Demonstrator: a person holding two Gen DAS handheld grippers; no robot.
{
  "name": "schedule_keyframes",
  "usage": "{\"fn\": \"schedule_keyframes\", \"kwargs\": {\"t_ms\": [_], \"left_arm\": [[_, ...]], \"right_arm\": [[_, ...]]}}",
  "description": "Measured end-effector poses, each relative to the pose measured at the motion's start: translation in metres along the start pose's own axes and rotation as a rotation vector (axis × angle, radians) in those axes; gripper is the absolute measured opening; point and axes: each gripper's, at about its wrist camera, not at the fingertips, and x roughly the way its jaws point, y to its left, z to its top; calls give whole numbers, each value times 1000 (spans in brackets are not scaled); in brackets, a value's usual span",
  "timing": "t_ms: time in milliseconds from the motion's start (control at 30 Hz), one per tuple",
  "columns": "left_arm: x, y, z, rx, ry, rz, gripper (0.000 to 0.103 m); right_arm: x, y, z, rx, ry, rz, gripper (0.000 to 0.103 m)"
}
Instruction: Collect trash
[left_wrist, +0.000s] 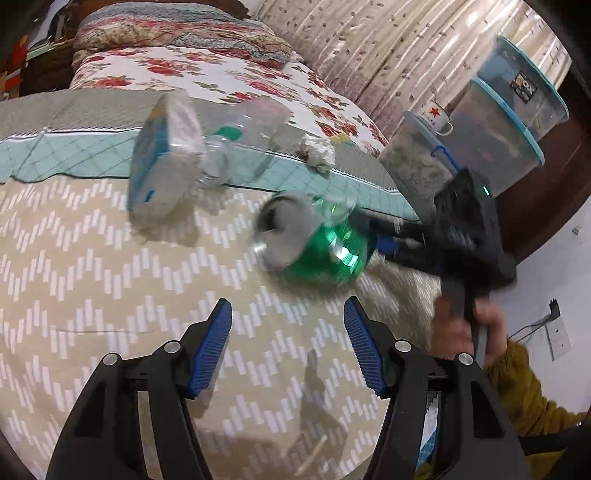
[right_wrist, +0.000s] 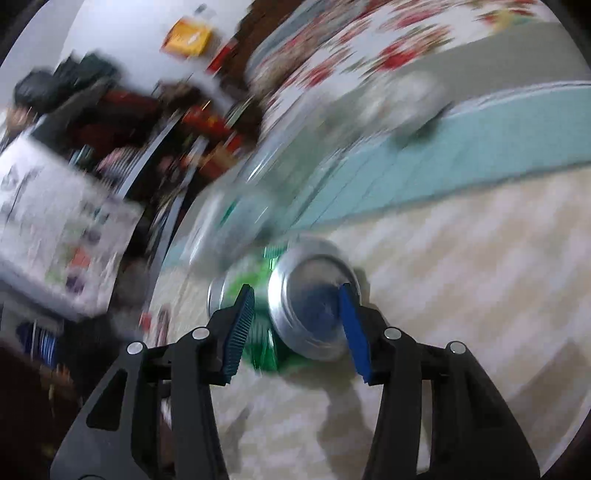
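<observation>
We see a bed covered with a beige blanket (left_wrist: 92, 277) that has a white zigzag pattern, and a green can (left_wrist: 314, 240) lies on its side on this blanket. In the left wrist view, our left gripper (left_wrist: 288, 332) hovers above the blanket with its blue pads far apart, and there is nothing between them. Our right gripper (left_wrist: 391, 240) comes from the right side and reaches the bottom end of the can. In the right wrist view, which is strongly blurred, the right gripper (right_wrist: 297, 325) has its two fingers on both sides of the silver bottom of the green can (right_wrist: 306, 314). The right blue pad (right_wrist: 354, 332) lies against the rim of the can, but the left pad (right_wrist: 240, 328) seems to stand a little apart from it, so we cannot tell if the can is already gripped. Behind the can, near the turquoise strip of the bedding, we see a blue and white packet (left_wrist: 159, 155), a clear plastic bottle (left_wrist: 240, 147) lying on its side, and a crumpled white paper (left_wrist: 317, 151). Beside the bed stand stacked plastic containers (left_wrist: 498, 122) with blue rims, and a white mug (left_wrist: 439, 114) with a red star sits on one of them.
</observation>
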Motion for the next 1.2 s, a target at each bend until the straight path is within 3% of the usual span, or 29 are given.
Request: {"fn": "schedule_keyframes", "kwargs": {"t_ms": [133,233,333,433,533,633,800,1000,1200], "left_arm": [[-11,11,-4,-29,-20,10,59],[-18,19,-8,-46,-30,16,59],[-22,28,-13,-68,-42,53,59],[-22,31,-18,-53,-64,183,60],[-23,25,-22,-21,-87,251,60],[-21,21,-25,10,-97,288,61],[-22,25,-25,6,-106,288,61],[-22,26,-25,0,-111,287,61],[-23,29,-25,3,-111,289,62]], "right_arm": [[18,25,-34,-42,43,106,51],[19,31,-47,-46,7,95,51],[10,15,-53,26,-42,103,51],[4,0,-61,70,-91,152,42],[-5,-18,-65,152,-148,255,44],[-13,-35,-62,215,-189,323,44],[-22,-59,-60,317,-243,438,42],[-28,-60,-58,306,-256,416,42],[-40,-45,-58,224,-244,302,44]]}}
